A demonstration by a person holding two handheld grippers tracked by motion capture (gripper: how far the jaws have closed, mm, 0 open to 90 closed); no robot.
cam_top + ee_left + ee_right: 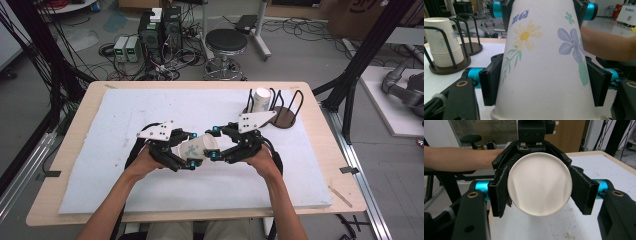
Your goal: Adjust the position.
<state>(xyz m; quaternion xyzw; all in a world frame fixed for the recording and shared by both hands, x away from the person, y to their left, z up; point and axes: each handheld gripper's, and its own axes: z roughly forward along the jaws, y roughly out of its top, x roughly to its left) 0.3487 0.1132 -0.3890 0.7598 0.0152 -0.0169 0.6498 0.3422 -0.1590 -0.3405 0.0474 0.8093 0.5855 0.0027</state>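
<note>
Flowered paper cup point(198, 148) held on its side above the middle of the counter point(75, 150), between both tools. Left hand-held gripper point(186, 151) clamped on the cup's wall; right hand-held gripper point(215, 144) at its rim end, pads touching, grip uncertain. Spare cup stack point(260, 100) in wire rack point(283, 112) near far right corner.

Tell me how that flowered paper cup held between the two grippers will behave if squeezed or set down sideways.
The paper cup looks thin-walled, so it would probably dent under a hard squeeze. It seems empty, likely very light. Its tapered round body would probably roll in a curve.

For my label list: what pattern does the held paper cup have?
White paper cup with yellow and blue flowers; left gripper view.
</note>
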